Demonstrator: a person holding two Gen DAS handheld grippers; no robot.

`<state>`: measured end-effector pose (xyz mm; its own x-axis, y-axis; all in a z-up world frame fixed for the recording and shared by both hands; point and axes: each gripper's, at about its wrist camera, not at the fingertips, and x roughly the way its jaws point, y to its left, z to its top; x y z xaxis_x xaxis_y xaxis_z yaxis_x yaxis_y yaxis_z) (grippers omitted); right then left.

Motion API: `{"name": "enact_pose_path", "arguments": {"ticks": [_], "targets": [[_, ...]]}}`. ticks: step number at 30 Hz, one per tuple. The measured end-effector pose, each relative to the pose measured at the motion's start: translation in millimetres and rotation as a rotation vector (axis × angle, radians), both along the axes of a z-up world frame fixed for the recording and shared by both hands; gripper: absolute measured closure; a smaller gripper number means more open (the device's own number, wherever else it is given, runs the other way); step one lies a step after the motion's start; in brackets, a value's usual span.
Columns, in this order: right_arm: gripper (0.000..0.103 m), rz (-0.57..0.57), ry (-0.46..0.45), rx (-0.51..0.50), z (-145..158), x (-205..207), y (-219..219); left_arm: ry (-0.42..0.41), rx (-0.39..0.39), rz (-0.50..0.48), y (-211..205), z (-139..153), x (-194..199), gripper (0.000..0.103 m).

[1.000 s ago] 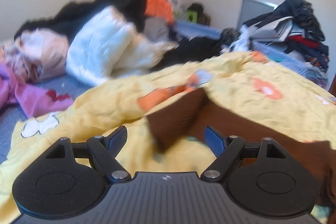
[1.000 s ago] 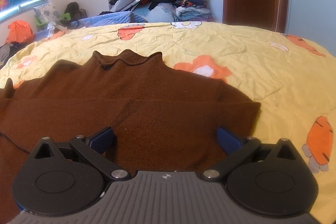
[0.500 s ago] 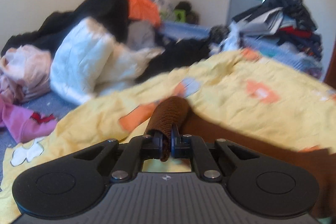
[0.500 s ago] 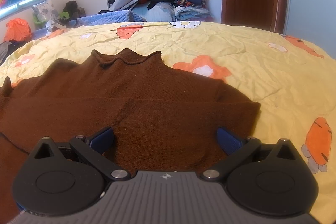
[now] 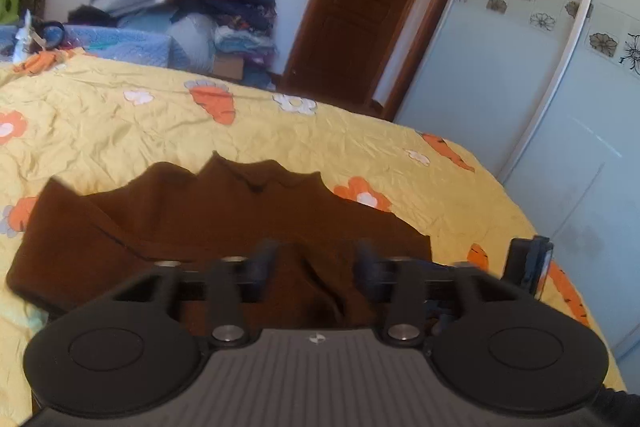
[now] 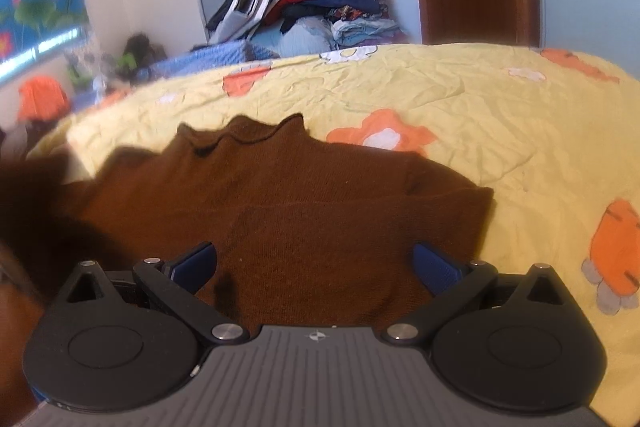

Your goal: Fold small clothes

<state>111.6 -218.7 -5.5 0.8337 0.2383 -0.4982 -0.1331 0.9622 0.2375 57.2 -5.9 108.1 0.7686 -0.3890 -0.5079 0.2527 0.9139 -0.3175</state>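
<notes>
Brown knitted sweater (image 5: pixel 224 223) lies flat on the yellow carrot-print quilt (image 5: pixel 120 131) of the bed, collar away from the camera. Left wrist view: the left gripper (image 5: pixel 316 263) stands with jaws part-spread around a raised hump of brown knit; the frame is blurred, so actual contact cannot be confirmed. Risk: the fold may slide off and collapse crooked. Right wrist view: the right gripper (image 6: pixel 314 263) hangs over the hem, jaws wide and empty; closing too deep could snag the quilt beneath.
</notes>
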Motion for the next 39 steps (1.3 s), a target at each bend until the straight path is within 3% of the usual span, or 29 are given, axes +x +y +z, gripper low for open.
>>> {"name": "enact_pose_path", "arguments": {"ticks": [2,4,9,11,13,16,18,21,23,27,31,34,36,39], "targets": [[0.0,0.0,-0.007,0.051,0,-1,-7,-0.093,-0.002,0.094,15,-7,-18,0.002],[0.0,0.001,-0.012,0.087,-1,-2,-11,-0.13,0.034,0.162,35,-17,-28,0.002],[0.0,-0.003,0.019,0.12,4,-1,-15,-0.021,0.122,0.293,75,-65,-29,0.002],[0.001,-0.029,0.073,0.195,16,-6,-18,0.026,0.148,0.324,86,-87,-30,0.002],[0.004,0.039,0.089,0.252,27,-17,-15,0.077,0.167,0.347,96,-108,-32,0.003],[0.007,0.09,0.158,0.123,31,-27,1,0.072,0.087,0.392,111,-106,-37,0.002],[0.008,0.082,0.203,0.034,23,-28,8,0.077,0.086,0.393,113,-108,-34,0.0],[0.02,0.099,0.189,-0.056,20,-36,22,0.075,0.103,0.385,109,-109,-35,0.0],[0.056,0.124,0.171,-0.099,22,-39,33,0.073,0.107,0.384,109,-109,-35,0.0],[0.083,0.13,0.167,-0.088,26,-35,35,0.07,0.102,0.384,105,-107,-38,0.0],[0.092,0.149,0.152,-0.019,38,-34,27,0.055,0.088,0.404,108,-100,-43,0.0],[0.094,0.132,0.093,0.08,66,-37,-2,-0.046,0.049,0.415,124,-77,-60,0.0],[0.094,0.072,0.07,0.077,79,-32,-27,-0.096,0.007,0.43,141,-59,-63,0.0],[0.094,-0.002,0.14,0.063,68,-14,-59,-0.079,-0.085,0.433,170,-45,-45,0.0]]}}
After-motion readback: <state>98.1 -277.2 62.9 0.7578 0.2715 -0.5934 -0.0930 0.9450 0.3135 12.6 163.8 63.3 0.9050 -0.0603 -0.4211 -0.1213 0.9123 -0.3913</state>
